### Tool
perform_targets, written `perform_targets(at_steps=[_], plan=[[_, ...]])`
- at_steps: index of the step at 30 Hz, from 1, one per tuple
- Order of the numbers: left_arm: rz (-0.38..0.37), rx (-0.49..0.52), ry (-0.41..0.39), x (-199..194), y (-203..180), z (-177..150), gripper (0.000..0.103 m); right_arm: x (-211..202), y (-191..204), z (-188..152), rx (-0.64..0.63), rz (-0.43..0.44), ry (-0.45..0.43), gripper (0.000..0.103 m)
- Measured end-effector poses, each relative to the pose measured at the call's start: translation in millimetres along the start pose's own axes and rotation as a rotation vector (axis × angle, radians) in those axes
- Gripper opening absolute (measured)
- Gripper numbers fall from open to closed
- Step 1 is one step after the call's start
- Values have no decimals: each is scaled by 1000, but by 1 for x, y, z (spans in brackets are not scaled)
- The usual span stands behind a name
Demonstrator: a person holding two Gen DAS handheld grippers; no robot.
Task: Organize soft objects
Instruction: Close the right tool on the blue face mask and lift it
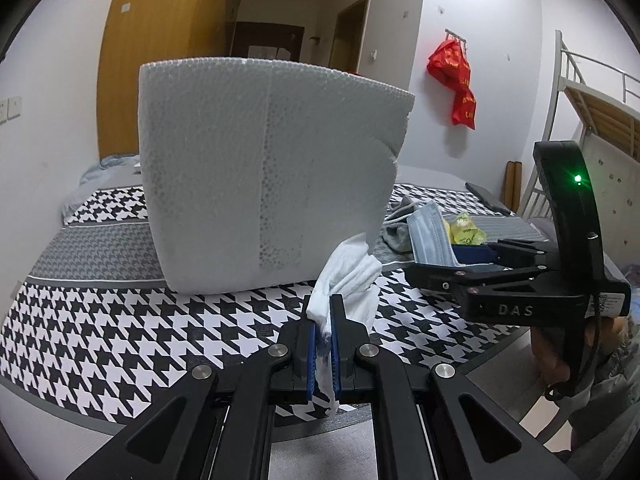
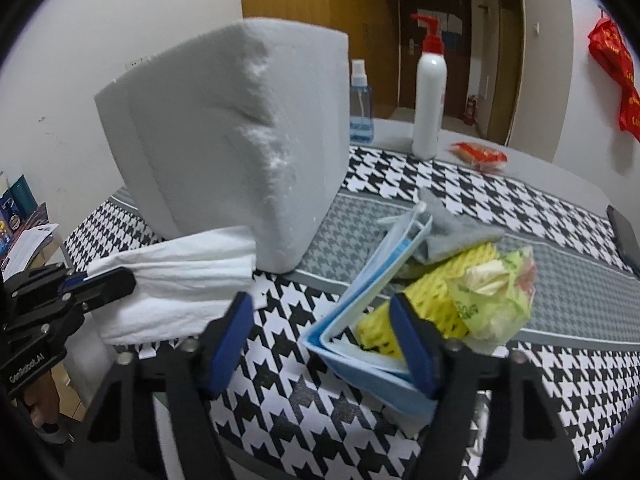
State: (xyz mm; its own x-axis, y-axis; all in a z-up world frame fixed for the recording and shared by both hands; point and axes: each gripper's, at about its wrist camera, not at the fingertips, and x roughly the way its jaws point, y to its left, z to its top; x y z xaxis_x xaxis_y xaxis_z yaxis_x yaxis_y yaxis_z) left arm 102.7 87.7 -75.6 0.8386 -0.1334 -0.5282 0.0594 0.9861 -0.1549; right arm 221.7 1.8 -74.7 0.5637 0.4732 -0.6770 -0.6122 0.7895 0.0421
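The left gripper pinches a white tissue just beside the upright foam block on the houndstooth tablecloth — the right gripper hangs spread over a blue face mask, yellow sponge beside.

The foam block hides the table behind it in the left wrist view. In the right wrist view it covers part of the spray bottle. At 3 o'clock a dark object is cut by the edge. The green bag's print is too blurred to read.
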Motion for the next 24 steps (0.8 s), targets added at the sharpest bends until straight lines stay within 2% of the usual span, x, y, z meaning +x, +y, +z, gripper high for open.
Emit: perform_targets(at_steps=[7, 9, 12, 17, 24], plan=[[-9, -7, 5, 4, 1, 0, 6, -2, -4, 1, 23, -11, 10, 46], [-11, -11, 6, 4, 1, 0, 6, -1, -2, 1, 16, -10, 24, 35], [-12, -10, 7, 5, 1, -1, 6, 4, 2, -1, 8, -11, 51, 29], [-18, -13, 7, 5, 1, -1, 6, 3, 1, -4, 25, -9, 64, 22], [-27, -10, -10, 0, -4, 2, 6, -12, 0, -5, 35, -9, 20, 19]])
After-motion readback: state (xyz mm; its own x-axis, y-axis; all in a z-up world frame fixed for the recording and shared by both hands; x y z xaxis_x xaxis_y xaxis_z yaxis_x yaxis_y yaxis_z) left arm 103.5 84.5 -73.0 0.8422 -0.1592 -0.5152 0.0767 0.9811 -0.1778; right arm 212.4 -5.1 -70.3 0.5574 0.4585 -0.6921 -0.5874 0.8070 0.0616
